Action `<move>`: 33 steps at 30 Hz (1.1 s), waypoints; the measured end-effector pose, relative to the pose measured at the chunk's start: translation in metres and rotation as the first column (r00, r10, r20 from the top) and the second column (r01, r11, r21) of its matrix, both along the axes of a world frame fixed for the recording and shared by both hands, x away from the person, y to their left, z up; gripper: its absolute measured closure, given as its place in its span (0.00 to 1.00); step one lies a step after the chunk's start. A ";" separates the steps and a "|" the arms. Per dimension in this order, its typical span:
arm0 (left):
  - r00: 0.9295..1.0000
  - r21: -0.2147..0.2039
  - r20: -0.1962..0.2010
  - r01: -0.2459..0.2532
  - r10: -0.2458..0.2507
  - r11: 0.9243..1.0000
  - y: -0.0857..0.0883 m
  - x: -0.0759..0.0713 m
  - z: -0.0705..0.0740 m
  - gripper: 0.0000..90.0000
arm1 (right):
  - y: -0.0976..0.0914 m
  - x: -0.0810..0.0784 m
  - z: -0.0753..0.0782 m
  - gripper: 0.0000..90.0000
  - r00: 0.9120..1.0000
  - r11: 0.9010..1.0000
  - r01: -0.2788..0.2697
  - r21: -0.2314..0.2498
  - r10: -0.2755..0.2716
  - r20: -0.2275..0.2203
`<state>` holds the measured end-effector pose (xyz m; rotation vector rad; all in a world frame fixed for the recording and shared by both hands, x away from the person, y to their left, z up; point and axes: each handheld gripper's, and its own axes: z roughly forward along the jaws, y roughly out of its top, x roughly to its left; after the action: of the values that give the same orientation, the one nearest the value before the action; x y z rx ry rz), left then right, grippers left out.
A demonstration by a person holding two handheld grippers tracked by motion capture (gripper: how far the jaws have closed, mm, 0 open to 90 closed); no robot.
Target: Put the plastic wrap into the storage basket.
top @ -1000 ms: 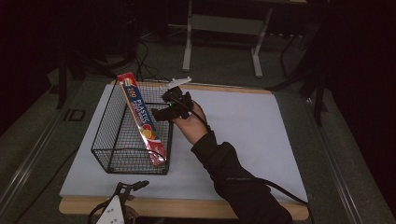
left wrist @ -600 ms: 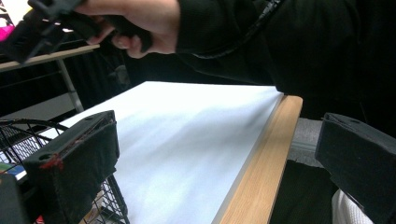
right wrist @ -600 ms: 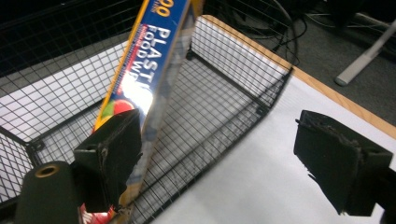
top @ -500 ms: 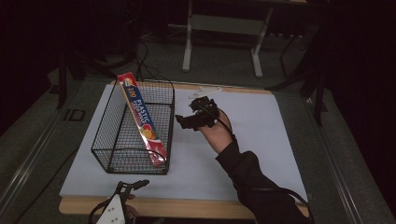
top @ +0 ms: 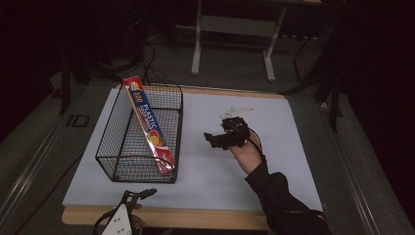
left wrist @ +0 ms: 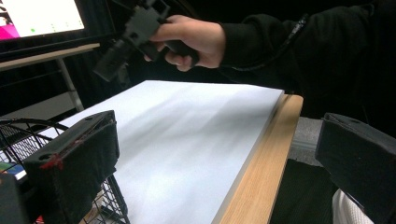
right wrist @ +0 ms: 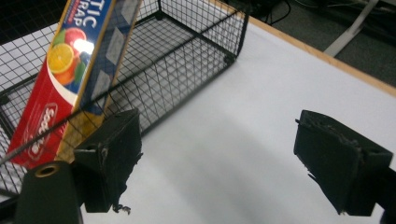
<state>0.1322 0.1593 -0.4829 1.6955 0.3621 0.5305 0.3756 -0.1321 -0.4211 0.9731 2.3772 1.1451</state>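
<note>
The plastic wrap box (right wrist: 70, 70) is cut off by the top edge of the right gripper view, its small print unreadable behind the wire basket (right wrist: 196, 51), while the left gripper (top: 128, 210) is cropped by the high view's bottom edge.

Counter (top: 293, 161) fills mid frame: white top w/ wood edge along near and far sides. Black wire basket (top: 115, 152) sits on it, left of centre, box leaning inside.
</note>
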 end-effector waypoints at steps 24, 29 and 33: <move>1.000 0.008 -0.001 0.000 0.000 1.000 -0.002 0.000 0.000 0.00 | -0.076 -0.045 -0.036 0.16 0.996 0.996 0.084 0.023 -0.083 -0.040; 1.000 0.008 -0.001 0.002 -0.002 1.000 -0.002 0.000 0.000 0.00 | -0.082 -0.055 -0.044 0.16 0.996 0.997 0.081 0.007 -0.081 -0.037; 1.000 0.006 -0.002 0.001 -0.001 1.000 -0.001 0.000 0.000 0.00 | -0.087 -0.060 -0.051 0.15 0.995 0.996 0.084 -0.008 -0.085 -0.044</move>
<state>0.1323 0.1580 -0.4833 1.7020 0.3620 0.5296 0.3161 -0.2189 -0.4725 1.0970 2.3478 1.0960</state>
